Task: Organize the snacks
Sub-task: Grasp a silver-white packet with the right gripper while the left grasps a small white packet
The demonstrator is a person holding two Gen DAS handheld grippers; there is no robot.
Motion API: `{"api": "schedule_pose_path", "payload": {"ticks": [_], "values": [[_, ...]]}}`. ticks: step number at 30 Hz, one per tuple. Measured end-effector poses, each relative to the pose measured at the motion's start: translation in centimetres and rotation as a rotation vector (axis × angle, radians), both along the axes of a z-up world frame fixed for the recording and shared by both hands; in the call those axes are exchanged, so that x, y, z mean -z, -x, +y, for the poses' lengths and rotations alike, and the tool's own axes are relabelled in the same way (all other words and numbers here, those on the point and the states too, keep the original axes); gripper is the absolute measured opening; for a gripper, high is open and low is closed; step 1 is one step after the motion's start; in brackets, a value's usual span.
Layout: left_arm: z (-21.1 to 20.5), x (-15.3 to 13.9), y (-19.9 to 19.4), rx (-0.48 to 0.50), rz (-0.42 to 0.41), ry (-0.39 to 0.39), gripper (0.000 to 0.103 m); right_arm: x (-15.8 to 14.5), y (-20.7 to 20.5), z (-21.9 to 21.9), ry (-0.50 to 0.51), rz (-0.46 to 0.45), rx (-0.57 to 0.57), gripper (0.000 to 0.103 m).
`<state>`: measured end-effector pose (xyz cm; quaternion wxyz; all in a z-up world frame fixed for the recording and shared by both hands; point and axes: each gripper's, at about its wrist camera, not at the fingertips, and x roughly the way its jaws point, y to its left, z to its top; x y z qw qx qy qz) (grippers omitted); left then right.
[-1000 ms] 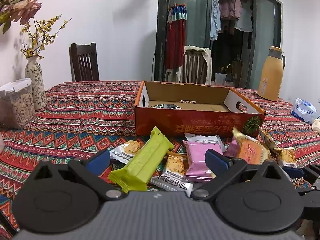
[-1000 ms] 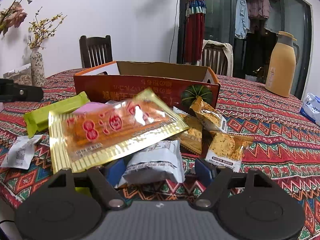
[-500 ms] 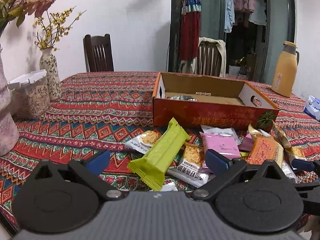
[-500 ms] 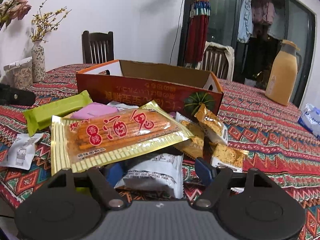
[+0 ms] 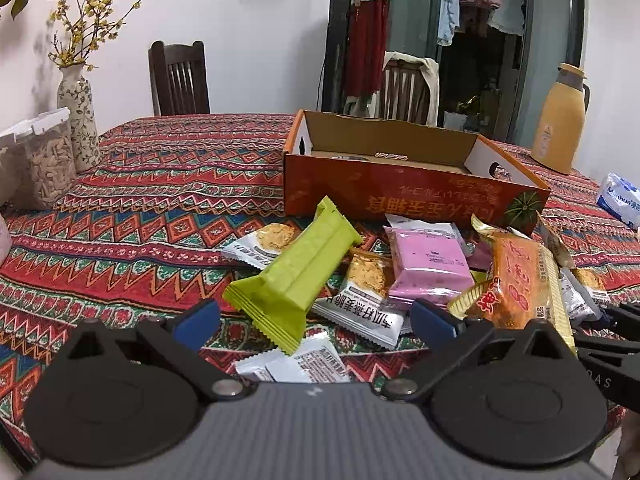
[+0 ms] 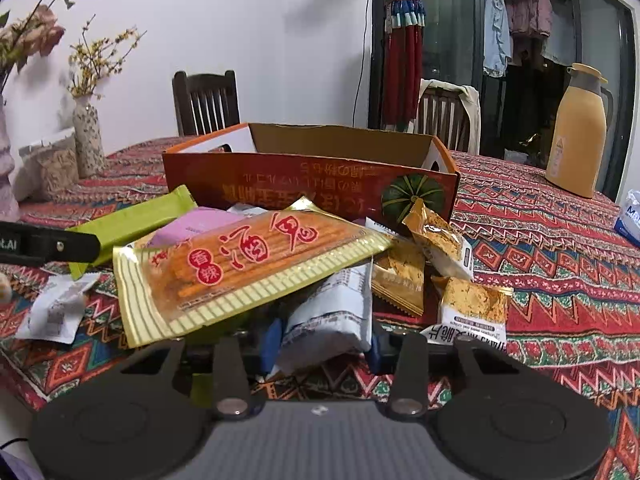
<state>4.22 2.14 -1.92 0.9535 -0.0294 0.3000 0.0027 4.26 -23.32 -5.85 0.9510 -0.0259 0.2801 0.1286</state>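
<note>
A pile of snack packets lies in front of an open orange cardboard box (image 5: 400, 196), which also shows in the right wrist view (image 6: 304, 184). A green bar (image 5: 300, 272) and a pink packet (image 5: 426, 266) lie in the pile. My left gripper (image 5: 316, 320) is open above the near packets, close to the green bar's end. My right gripper (image 6: 322, 340) has closed in on a white-and-grey packet (image 6: 332, 320), with the gold-and-orange packet (image 6: 248, 268) lying across it. The right gripper's arm shows at the right edge of the left wrist view (image 5: 612, 332).
A patterned cloth covers the table (image 5: 160, 208). A flower vase (image 5: 78, 120) and a clear container (image 5: 36, 160) stand at the left. A yellow thermos (image 5: 558, 120) and a tissue pack (image 5: 620, 200) are at the right. Wooden chairs (image 5: 180, 76) stand behind.
The right gripper's fingers have closed from wide apart onto the white-and-grey packet. The left gripper has pulled back and to the left, staying open.
</note>
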Motion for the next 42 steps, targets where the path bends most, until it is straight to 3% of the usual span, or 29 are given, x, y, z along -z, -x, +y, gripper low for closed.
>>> {"api": "schedule_pose_path", "payload": {"ticks": [14,24,26,27,28,29,35,42], "values": [[0.1,0.5,0.2,-0.015,0.016,-0.009,0.103,-0.8,0.7,-1.5,-0.007,-0.059,0.071,0.033],[0.8,2.7,-0.5,-0.118,0.172,-0.043,0.103,-1.9,1.1,-2.7,-0.041,-0.094,0.098,0.033],[0.8,2.5,-0.3,-0.121,0.175,-0.043,0.095,-1.8,1.2,-2.6,-0.044,-0.090,0.093,0.033],[0.7,2.3,0.0,-0.115,0.170,-0.044,0.079,-1.8,1.2,-2.6,-0.046,-0.088,0.094,0.033],[0.5,2.0,0.4,-0.100,0.162,-0.047,0.056,-1.8,1.3,-2.6,-0.047,-0.087,0.094,0.033],[0.4,1.7,0.6,-0.085,0.160,-0.046,0.044,-1.9,1.3,-2.6,-0.047,-0.088,0.094,0.033],[1.1,1.4,1.6,-0.083,0.146,-0.023,0.042,-1.9,1.8,-2.6,-0.054,-0.095,0.092,0.033],[1.6,0.8,3.4,-0.063,0.073,-0.016,0.042,-2.0,3.0,-3.4,-0.068,-0.100,0.114,0.033]]}}
